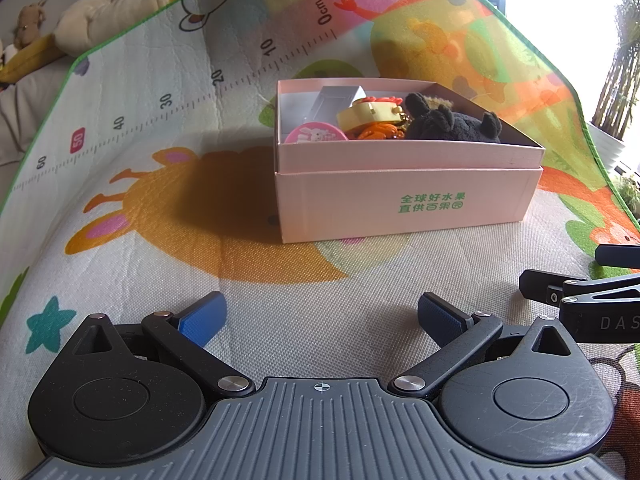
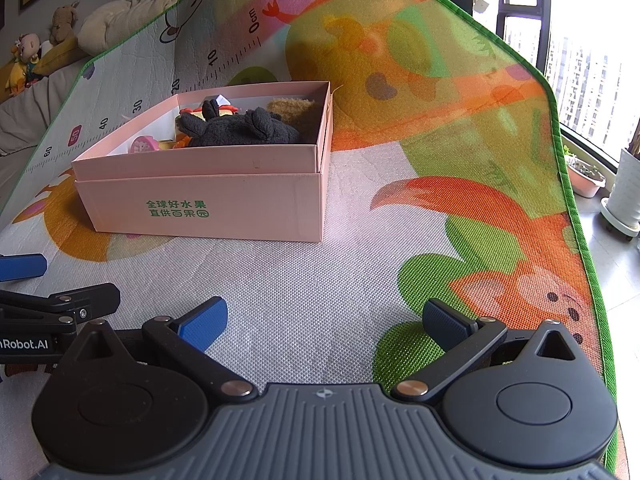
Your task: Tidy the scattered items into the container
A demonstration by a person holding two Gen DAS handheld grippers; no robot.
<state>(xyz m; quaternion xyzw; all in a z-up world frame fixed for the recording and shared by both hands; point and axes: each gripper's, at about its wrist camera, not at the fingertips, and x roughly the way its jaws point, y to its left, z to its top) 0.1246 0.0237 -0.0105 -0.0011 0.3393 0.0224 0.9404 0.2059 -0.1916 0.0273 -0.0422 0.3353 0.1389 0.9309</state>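
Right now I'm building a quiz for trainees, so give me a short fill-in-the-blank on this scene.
1. The dark plush toy lies inside the ____ cardboard box.
2. The lettering printed on the box's front is ____.
3. The left gripper and the right gripper both have their jaws ____ and hold nothing.
4. The box stands on a colourful play ____.

Missing words: pink; green; open; mat
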